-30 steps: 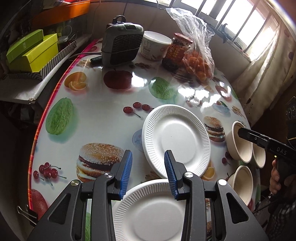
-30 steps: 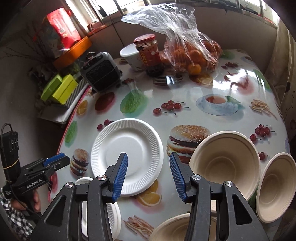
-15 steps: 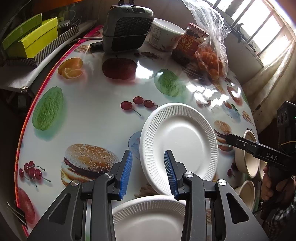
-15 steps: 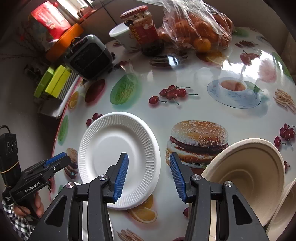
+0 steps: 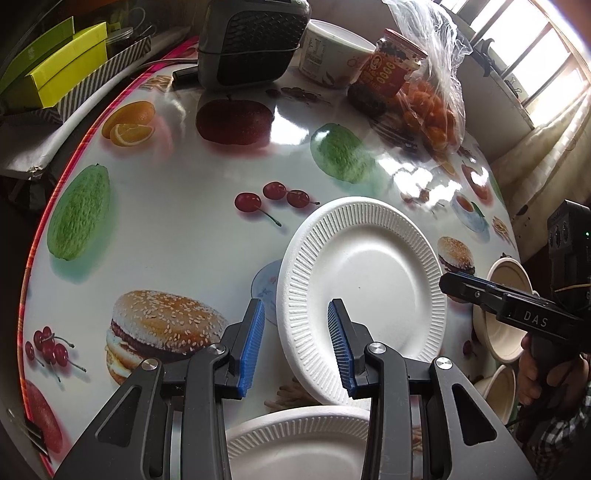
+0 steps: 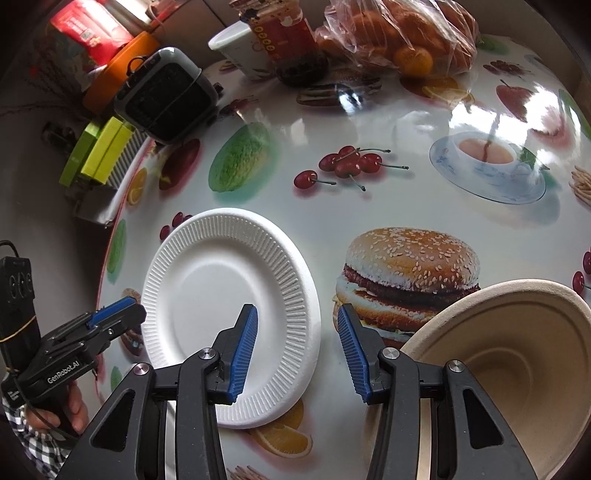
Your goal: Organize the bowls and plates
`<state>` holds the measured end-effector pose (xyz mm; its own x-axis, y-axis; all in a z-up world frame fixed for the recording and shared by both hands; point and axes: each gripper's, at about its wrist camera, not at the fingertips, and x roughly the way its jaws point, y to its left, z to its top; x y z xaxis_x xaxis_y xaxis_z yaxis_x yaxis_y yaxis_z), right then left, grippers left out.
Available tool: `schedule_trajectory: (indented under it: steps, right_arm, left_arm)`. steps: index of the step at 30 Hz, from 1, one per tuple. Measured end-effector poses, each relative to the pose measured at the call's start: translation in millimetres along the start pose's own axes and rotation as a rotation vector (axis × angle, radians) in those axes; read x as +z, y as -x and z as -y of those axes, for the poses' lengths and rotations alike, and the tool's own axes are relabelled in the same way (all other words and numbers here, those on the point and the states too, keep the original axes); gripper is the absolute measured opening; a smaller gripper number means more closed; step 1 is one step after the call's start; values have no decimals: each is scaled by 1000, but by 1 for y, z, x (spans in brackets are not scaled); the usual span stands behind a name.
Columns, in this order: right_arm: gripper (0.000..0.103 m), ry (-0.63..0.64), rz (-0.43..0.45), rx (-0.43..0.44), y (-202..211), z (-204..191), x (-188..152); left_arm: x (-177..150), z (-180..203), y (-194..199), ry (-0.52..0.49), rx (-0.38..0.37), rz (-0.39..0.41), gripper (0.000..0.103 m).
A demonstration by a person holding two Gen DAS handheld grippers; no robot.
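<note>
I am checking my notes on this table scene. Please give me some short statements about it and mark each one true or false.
1. Both grippers are empty. True: the left gripper and right gripper hold nothing.
2. The white paper plate is stacked on the beige bowl. False: it lies flat on the table, beside the bowl.
3. A bag of oranges sits at the far side. True.
4. The red-labelled jar lies on its side. False: it stands upright.

Round table (image 5: 177, 236) in glossy food-print cloth, bright barred window (image 5: 532, 55), perhaps a pale curtain (image 5: 546, 147)
</note>
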<state>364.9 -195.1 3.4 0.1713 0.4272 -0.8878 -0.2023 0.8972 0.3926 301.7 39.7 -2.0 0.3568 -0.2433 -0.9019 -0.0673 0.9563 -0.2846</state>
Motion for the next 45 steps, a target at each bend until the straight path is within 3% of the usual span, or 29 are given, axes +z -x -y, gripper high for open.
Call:
schedule_trajectory:
  steps: [28, 45]
  right_arm:
    - [20, -8, -15, -9, -9, 3, -4]
    - [19, -26, 17, -10, -1, 7, -6]
  left_arm:
    - [-2, 0, -11, 12, 6, -17, 20]
    - [1, 3, -12, 4, 4, -6, 20]
